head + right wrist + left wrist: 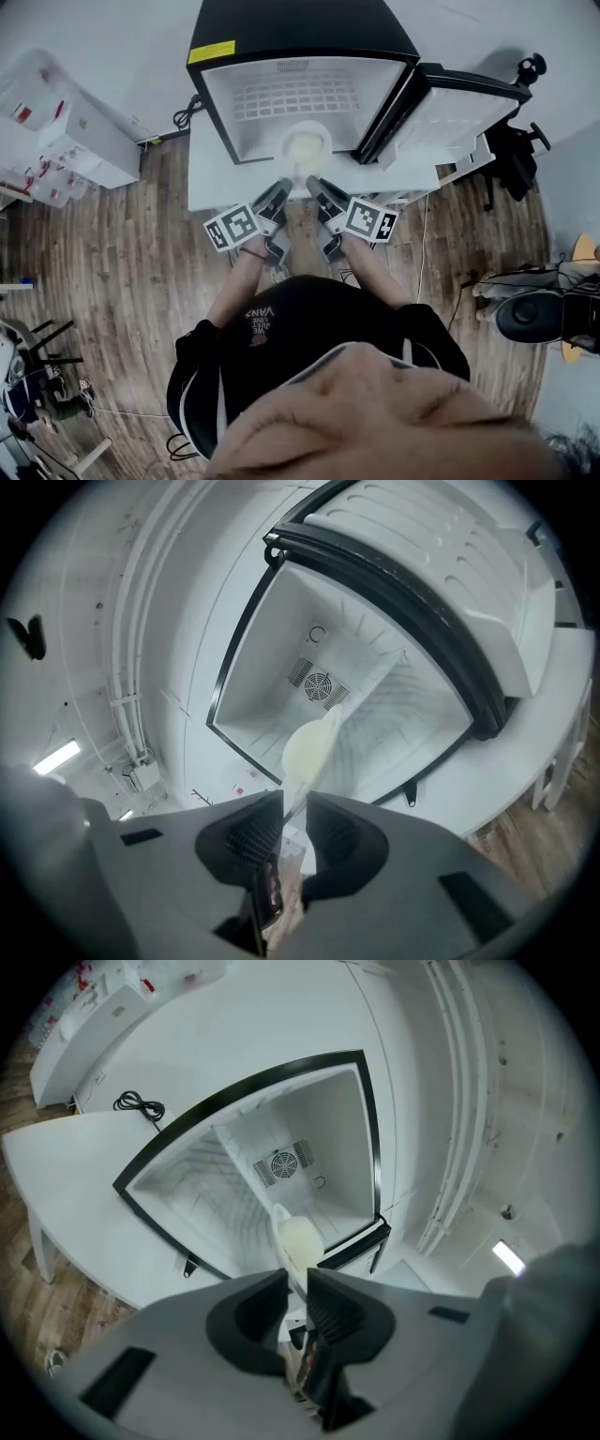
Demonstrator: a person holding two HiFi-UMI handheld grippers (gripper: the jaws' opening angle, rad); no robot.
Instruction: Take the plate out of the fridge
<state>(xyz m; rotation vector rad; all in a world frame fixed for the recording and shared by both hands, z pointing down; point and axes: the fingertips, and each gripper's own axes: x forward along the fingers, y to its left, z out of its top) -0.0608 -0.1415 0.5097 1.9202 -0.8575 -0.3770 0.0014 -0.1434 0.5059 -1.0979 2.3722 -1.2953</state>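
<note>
Item: plate [307,148], pale, round, cream-coloured in the middle. Location: at the front lip of the open fridge [281,28], level with the lower edge of the opening. Held edge-on in both gripper views. It probably hangs just clear of the fridge floor, though the overhead angle does not settle this.

Left gripper [284,187]: jaws closed on the near rim of the plate, left of centre. In the left gripper view the rim [300,1241] runs down between the two dark pads.

Right gripper [315,184]: jaws clamped on the same near rim, just beside the left gripper. In the right gripper view the plate [307,747] passes between the ribbed pads.

Fridge: small, black outside and white inside, standing on a white table [211,183].

Door [450,103]: swung wide to the right.

Back wall: carries a round fan grille [283,1164].

Also present: a black power cord [139,1105] coiled on the table beside the fridge; wooden plank floor [122,262]; white storage boxes [75,131] at the far left.
</note>
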